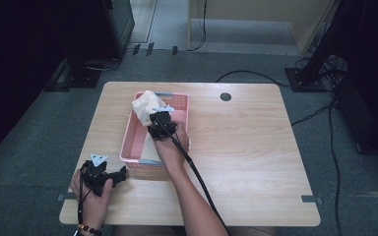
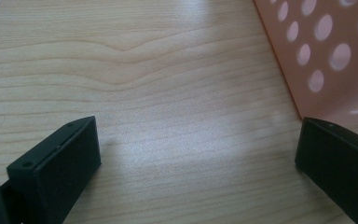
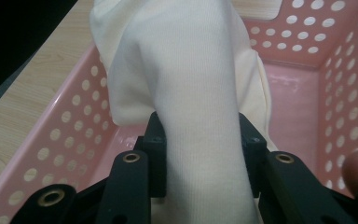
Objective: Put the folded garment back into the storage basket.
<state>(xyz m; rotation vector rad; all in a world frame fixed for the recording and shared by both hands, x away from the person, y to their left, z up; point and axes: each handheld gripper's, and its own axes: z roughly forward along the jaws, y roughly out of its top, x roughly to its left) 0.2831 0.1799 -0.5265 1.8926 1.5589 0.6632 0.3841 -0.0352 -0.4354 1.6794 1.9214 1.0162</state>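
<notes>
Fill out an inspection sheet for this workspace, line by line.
Surface: light wood table, round grommet hole near its far edge.
Job's things: pink perforated basket on the table; cream cloth held over it.
Clutter: nothing seen.
Grippers: right gripper shut on the cloth above the basket; left gripper open, low over bare wood beside the basket's near corner.
Cables: black cable trails along the right forearm; more on the floor.
Surroundings: grey carpet, dark stands, wooden furniture beyond.
</notes>
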